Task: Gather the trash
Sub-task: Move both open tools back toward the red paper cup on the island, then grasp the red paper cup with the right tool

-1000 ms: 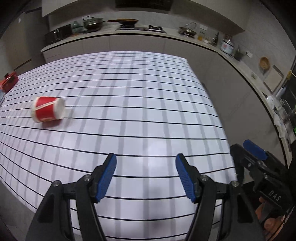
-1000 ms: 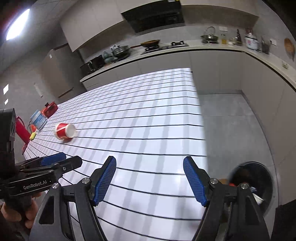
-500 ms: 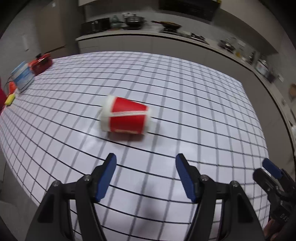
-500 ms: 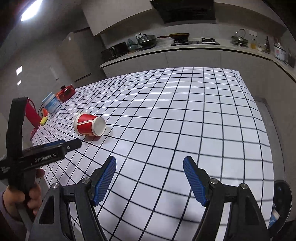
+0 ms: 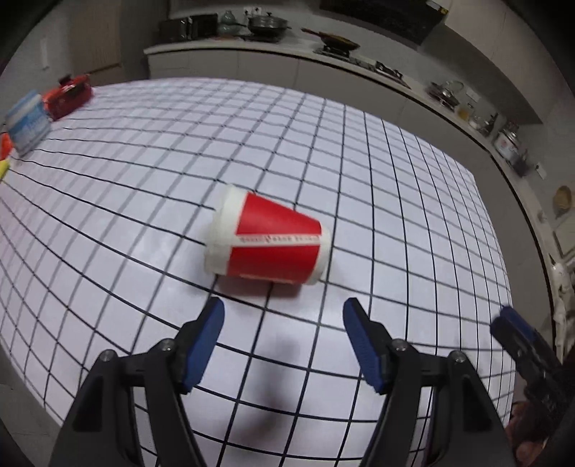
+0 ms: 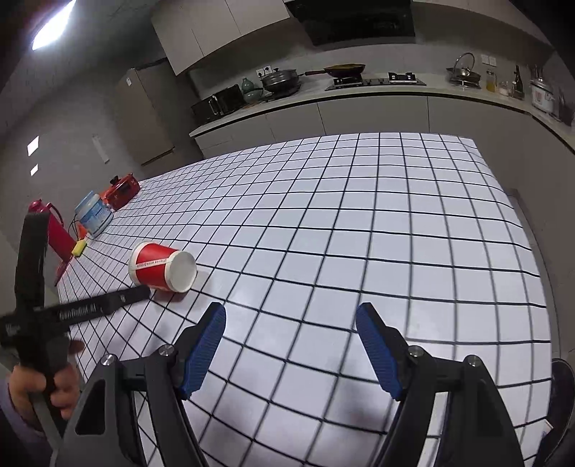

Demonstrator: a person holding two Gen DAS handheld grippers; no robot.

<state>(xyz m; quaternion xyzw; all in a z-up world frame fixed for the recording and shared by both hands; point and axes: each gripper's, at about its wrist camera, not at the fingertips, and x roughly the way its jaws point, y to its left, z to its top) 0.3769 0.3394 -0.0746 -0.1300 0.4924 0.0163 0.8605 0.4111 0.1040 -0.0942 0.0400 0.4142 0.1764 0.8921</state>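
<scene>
On checked table [image 5: 395, 172]: red paper cup [image 5: 267, 242], white rim, lying sideways.

- A home kitchen.
- A long counter [image 6: 377, 97] runs along the walls, with a hob [image 6: 373, 81], a pan [image 6: 343, 68], a lidded pot [image 6: 280, 81], a kettle [image 6: 463, 72] and a rice cooker [image 6: 541, 95].
- An extractor hood [image 6: 355, 21] and wall cupboards [image 6: 222, 25] hang above.
- A fridge [image 6: 147, 115] stands at the counter's end.

Black tool [image 5: 282, 343] frames, ribbed blue pads [image 5: 203, 346], silver screws
</scene>
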